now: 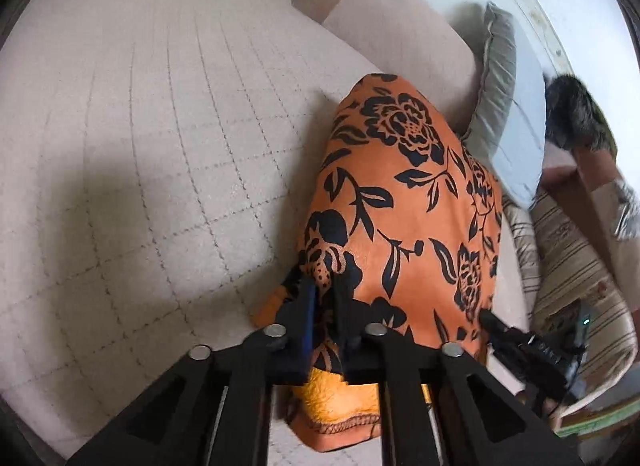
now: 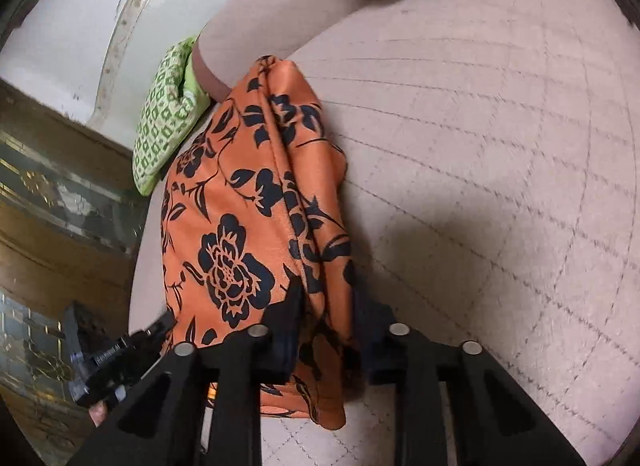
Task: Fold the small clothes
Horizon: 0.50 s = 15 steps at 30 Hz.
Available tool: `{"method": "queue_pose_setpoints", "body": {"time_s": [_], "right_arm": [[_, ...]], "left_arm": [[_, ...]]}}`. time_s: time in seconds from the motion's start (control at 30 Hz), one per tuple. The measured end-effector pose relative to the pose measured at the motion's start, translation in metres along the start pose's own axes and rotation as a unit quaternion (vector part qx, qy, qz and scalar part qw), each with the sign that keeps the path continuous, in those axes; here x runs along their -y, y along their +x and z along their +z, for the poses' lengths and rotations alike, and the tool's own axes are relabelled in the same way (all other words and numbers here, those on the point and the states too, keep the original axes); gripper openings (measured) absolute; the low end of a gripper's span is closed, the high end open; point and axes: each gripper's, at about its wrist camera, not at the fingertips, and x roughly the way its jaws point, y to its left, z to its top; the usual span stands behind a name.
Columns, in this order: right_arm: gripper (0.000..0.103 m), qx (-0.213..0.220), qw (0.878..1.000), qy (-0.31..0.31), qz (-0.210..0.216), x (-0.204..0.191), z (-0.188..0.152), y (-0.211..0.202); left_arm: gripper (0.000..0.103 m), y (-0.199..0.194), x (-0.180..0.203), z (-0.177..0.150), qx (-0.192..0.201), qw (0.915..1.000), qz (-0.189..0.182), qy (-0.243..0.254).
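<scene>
Two hand-held grippers lift an orange cloth [image 1: 404, 201] printed with black flowers above a pale quilted mattress [image 1: 152, 137] stitched in a grid of squares. The left gripper [image 1: 325, 298] is clenched on a bunched edge of the cloth, its black fingers pinching the fabric so that it hangs in folds over the bedding. In the right wrist view the right gripper [image 2: 326, 306] likewise grips a gathered edge of the same cloth [image 2: 248, 201], which drapes away from the camera in long pleats; its lower hem rests near the mattress [image 2: 480, 145].

Each gripper appears at the edge of the other's view: the right one [image 1: 532, 350] beside the cloth in the left wrist view, the left one [image 2: 120, 358] low on the left in the right wrist view.

Around the bed, a green patterned cushion [image 2: 168, 117] lies at the mattress edge against a whitish wall [image 2: 72, 33]. A grey pillow [image 1: 496, 77] and striped bedding [image 1: 572, 266] lie to the other side, with a dark furry object [image 1: 576, 113] blurred beyond them. Dark wooden furniture with gilt detail [image 2: 52, 201] stands beside the bed.
</scene>
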Motion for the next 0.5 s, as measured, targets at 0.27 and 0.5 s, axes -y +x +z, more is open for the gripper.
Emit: {"method": "queue_pose_setpoints", "body": {"time_s": [0.27,0.5], "right_arm": [[0.015,0.004,0.998,-0.037,-0.055,-0.008,-0.001,0.007],[0.022,0.013,0.997,-0.044,-0.055,-0.014,-0.007,0.001]], "left_arm": [[0.004,0.005,0.028,-0.017,0.024,0.9901,0.097,0.099],[0.005,-0.002,0.041,-0.032,0.046,0.9800,0.132,0.141]]}}
